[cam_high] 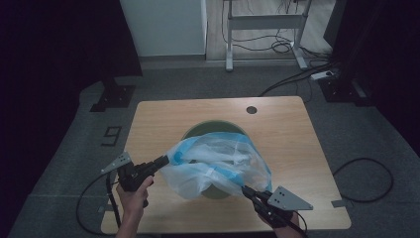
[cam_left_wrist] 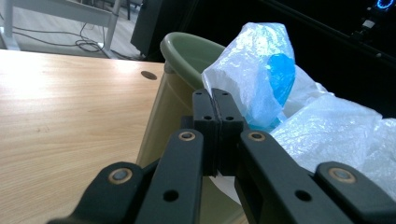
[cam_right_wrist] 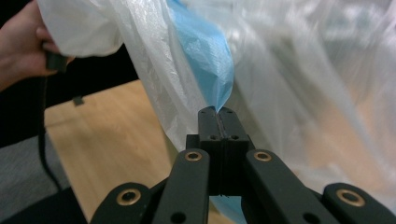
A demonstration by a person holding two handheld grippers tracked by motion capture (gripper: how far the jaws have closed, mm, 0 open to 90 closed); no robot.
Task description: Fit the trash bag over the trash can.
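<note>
A thin white plastic bag with a blue rim band [cam_high: 218,163] hangs spread over a round olive-green bin [cam_high: 214,130] in the middle of the wooden table. My left gripper [cam_high: 163,161] is shut on the bag's left edge; its closed jaws show with white and blue film [cam_left_wrist: 261,74] beyond them, next to the bin's wall [cam_left_wrist: 161,121]. At the front right my right gripper [cam_high: 246,190] is shut on the bag's blue band [cam_right_wrist: 208,51], pinched at the jaw tips. The bag is stretched between the two grippers.
The table [cam_high: 277,134] has a small round cable hole [cam_high: 251,109] at the back right. Cables trail from both grippers and across the grey floor. A white desk frame [cam_high: 265,22] stands behind the table. The person's other hand [cam_right_wrist: 21,44] shows far off.
</note>
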